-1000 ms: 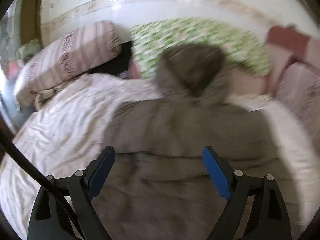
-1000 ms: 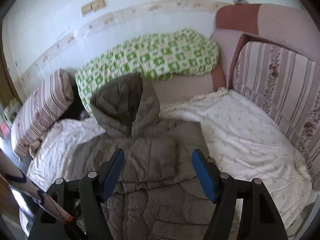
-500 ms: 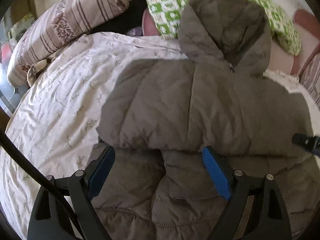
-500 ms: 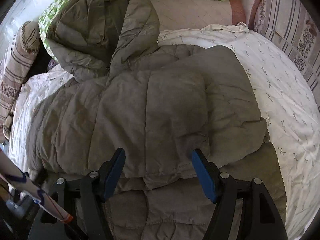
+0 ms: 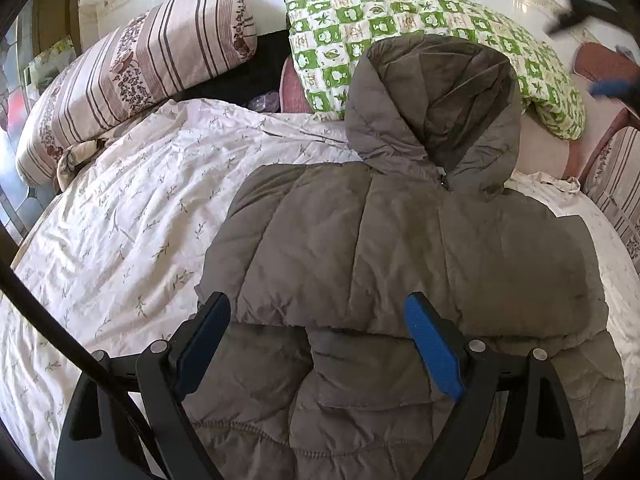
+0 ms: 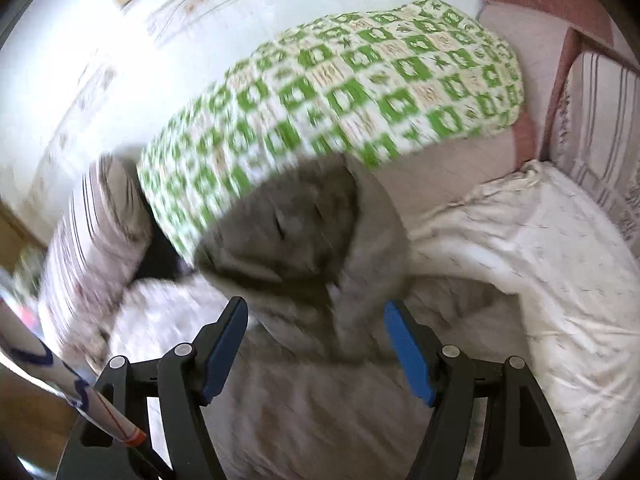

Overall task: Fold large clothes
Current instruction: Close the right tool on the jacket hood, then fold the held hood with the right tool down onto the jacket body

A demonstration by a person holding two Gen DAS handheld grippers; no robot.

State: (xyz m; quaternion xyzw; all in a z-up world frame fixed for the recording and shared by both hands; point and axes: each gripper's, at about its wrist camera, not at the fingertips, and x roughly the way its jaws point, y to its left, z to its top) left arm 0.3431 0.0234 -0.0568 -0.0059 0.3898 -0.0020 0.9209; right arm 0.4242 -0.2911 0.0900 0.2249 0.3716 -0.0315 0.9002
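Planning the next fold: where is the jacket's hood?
In the left wrist view, the hood lies upper centre-right, resting against the green checked pillow, beyond the jacket.

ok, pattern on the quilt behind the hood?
Green-and-white checks on the quilt; clearest in the left wrist view.

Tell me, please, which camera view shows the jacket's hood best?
The left wrist view: the hood is sharp there and seen whole, lying against the green checked pillow above the folded grey jacket. The right wrist view shows the hood too, but smeared by motion blur, its edges soft.
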